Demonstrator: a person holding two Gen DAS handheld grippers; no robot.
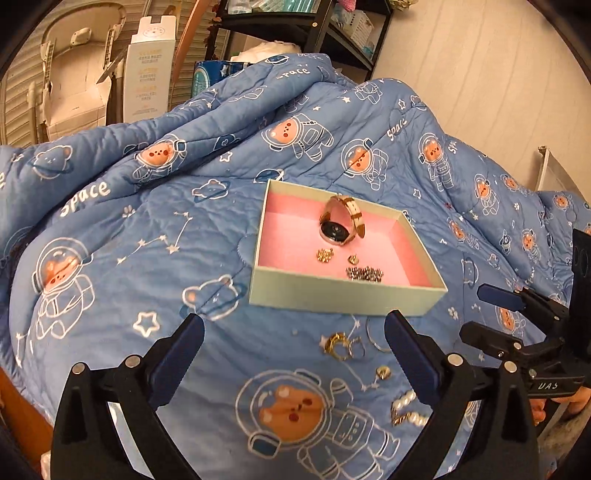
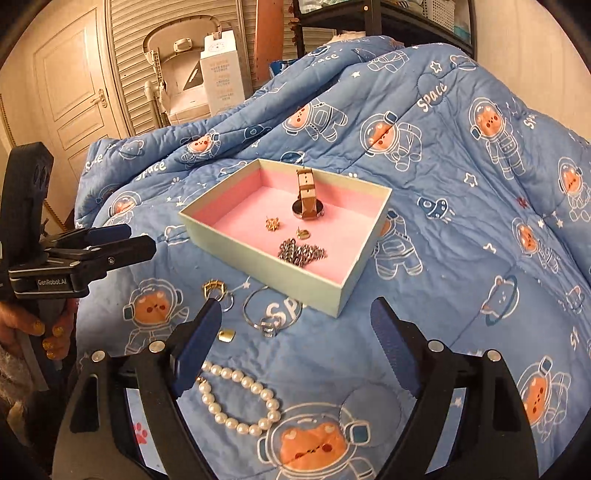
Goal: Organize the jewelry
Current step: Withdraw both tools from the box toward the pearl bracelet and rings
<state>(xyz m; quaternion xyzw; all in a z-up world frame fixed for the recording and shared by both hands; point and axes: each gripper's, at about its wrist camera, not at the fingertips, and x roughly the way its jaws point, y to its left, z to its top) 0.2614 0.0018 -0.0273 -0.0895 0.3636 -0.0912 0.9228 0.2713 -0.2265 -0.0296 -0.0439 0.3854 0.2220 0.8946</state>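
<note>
A pale green box with a pink lining sits on the blue quilt. In it are a watch with a tan strap, a gold brooch, a small gold stud and a silver chain. On the quilt in front lie a gold ring, a silver bangle, a gold charm and a pearl bracelet. My left gripper is open and empty above them. My right gripper is open and empty.
The quilt covers a bed and rises in folds behind the box. A white carton, a baby seat and a dark shelf unit stand behind. A door is at the left.
</note>
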